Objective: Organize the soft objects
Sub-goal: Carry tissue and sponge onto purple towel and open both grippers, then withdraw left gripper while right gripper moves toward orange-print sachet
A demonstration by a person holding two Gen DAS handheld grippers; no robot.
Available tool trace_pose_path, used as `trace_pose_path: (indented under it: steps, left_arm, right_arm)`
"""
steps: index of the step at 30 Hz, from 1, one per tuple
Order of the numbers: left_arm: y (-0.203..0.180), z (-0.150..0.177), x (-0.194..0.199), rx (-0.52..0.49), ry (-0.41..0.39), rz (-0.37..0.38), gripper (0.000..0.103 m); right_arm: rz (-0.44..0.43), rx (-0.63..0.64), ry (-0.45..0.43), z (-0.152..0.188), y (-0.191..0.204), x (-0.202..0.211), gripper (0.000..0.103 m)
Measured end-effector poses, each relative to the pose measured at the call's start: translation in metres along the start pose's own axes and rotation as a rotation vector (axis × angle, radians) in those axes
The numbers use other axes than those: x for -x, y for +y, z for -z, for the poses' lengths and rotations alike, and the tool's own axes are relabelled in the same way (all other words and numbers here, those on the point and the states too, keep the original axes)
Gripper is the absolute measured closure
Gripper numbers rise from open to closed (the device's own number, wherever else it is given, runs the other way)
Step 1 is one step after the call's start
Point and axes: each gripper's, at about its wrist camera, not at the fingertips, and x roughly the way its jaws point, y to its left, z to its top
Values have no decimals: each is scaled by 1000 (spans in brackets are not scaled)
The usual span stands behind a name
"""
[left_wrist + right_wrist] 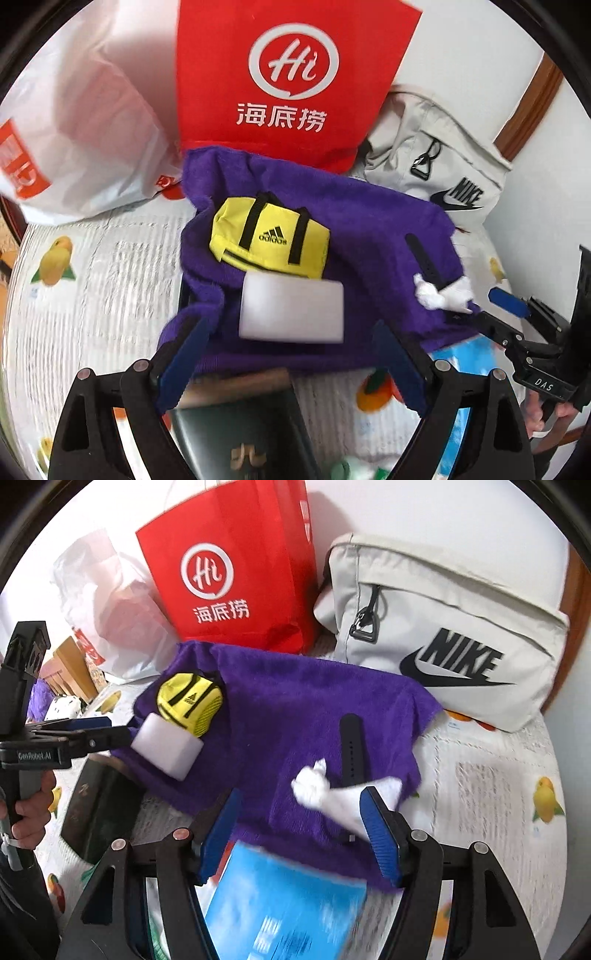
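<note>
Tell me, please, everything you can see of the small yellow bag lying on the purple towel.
The small yellow bag is a miniature duffel of what looks like woven fabric, with two black handle straps, a black Adidas logo on its side and a dark zip line along one edge. It appears closed and lies on its side on the purple towel, near the towel's far left part. A white foam block sits against its near edge. Neither gripper touches it.

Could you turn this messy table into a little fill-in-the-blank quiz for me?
1. The yellow pouch lies on a ____ towel.
2. The word on the grey bag is ____.
3. The tall paper bag behind the towel is ____.
4. The white block lies right beside the ____ pouch.

Missing words: purple; NIKE; red; yellow.
</note>
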Motion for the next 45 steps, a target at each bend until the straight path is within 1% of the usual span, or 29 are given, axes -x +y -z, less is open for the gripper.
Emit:
trace_pose_path:
  steps: [6,10,12,15,19,22,25,29,32,33,36,37,39,41,42,43,45]
  left_arm:
    - [-3,36,37,-12,-32,0,15]
    - [-10,67,59,-40,-42,-21,15]
    - [-12,79,66,-42,-42,-22,15]
    - [-15,102,78,-43,-43,-12,15]
    - [-16,124,87,-32,-46,2,15]
    - [-14,139,91,-6,-50,19,15]
    - [-13,154,91,5,-49,29,15]
    - [-11,175,85,5,-37,9,15]
    - [-6,190,80,21,-24,2,15]
    - [-3,194,79,30,-20,7,15]
    - [4,203,76,54,-9,18,15]
    - [5,206,76,59,-6,18,15]
    - [7,209,75,65,-3,14,15]
    - [9,211,76,68,-4,17,15]
    - [9,211,76,69,-4,20,15]
    - [8,211,77,69,-6,23,15]
    - [7,211,79,64,-13,33,15]
  right_arm:
    - [18,-3,-50,37,14,51,36]
    - [17,18,-82,66,28,84,36]
    - [20,22,-88,78,33,94,36]
    - [17,26,-87,102,40,107,36]
    - [9,30,-79,136,46,120,36]
    - [8,33,-54,161,50,118,36]
    - [22,28,-7,181,51,105,36]
    - [21,18,29,205,53,86,36]
    - [38,-10,56,217,53,70,36]
    - [30,-18,61,220,53,66,35]
    - [35,-8,35,223,60,64,22]
    - [35,-7,33,224,64,62,20]
    - [73,3,22,224,70,58,20]
    - [129,37,8,226,78,55,21]
    - [133,37,1,227,78,55,24]
    - [132,20,-5,228,76,56,32]
    - [138,-3,-18,230,70,60,40]
